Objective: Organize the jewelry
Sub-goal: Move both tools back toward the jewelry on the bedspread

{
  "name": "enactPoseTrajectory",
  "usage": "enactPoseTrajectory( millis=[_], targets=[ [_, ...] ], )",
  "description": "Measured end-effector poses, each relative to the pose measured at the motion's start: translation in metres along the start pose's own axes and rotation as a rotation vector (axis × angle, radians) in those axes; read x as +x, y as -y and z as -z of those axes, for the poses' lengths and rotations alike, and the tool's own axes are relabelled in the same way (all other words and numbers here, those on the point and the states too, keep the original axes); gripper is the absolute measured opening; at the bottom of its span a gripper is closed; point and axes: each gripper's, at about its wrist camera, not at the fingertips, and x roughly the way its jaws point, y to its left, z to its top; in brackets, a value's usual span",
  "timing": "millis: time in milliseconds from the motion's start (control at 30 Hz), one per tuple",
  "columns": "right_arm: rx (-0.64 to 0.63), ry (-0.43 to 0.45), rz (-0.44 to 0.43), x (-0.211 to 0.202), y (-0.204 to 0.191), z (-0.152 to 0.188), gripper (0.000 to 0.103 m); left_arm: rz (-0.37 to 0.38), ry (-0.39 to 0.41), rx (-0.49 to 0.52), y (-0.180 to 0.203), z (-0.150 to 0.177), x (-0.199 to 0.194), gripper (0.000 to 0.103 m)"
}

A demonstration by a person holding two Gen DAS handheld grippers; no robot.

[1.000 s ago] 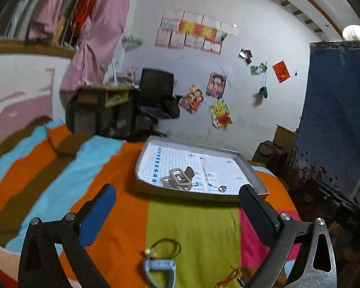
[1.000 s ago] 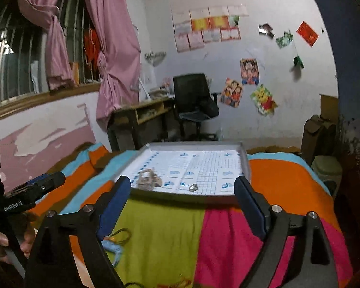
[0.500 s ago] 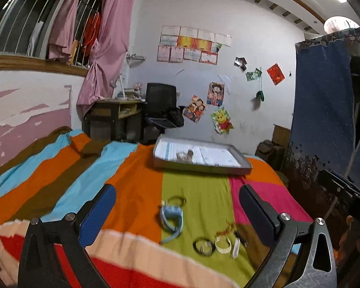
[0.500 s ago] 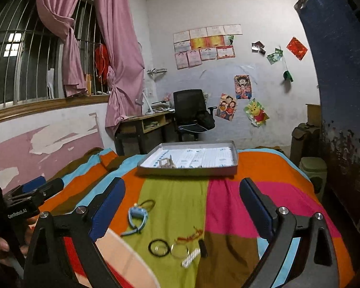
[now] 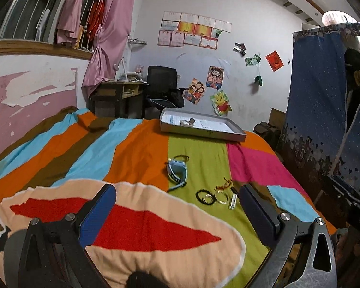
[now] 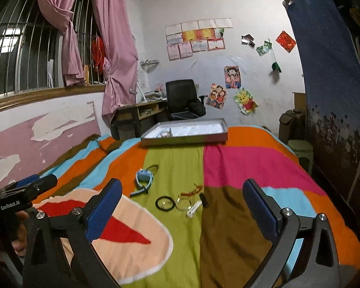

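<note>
A grey tray (image 5: 201, 133) (image 6: 184, 140) lined with printed paper sits at the far end of the bed, with a small metal piece (image 5: 187, 122) inside. On the green stripe lie a light-blue watch (image 5: 177, 171) (image 6: 144, 178), a black ring band (image 5: 205, 195) (image 6: 165, 202), a clear bangle (image 5: 221, 196) (image 6: 183, 202), a red-orange cord (image 5: 224, 183) (image 6: 192, 190) and a small white piece (image 5: 232, 201) (image 6: 194, 209). My left gripper (image 5: 175, 206) is open and empty, well short of them. My right gripper (image 6: 182, 206) is open and empty, hovering near the rings.
A striped, many-coloured blanket (image 5: 132, 148) covers the bed. A desk (image 6: 141, 112) and a black office chair (image 6: 182, 98) stand beyond the tray. A blue curtain (image 5: 324, 110) hangs at right. In the right wrist view, the left gripper's body (image 6: 16, 194) and a hand show at lower left.
Both grippers have pulled back from the tray toward the near end of the bed. The watch, rings and cord have come into fuller view. Both stayed open.
</note>
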Motion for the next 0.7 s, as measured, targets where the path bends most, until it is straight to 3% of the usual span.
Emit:
enactPoseTrajectory(
  millis=[367, 700],
  targets=[
    [0.002, -0.029, 0.019, 0.000, 0.007, 0.007, 0.099, 0.004, -0.011, -0.003, 0.001, 0.005, -0.001, 0.103],
    [-0.052, 0.069, 0.015, 0.016, 0.004, -0.041, 0.099, 0.015, 0.012, -0.012, 0.007, -0.025, 0.026, 0.103]
  ],
)
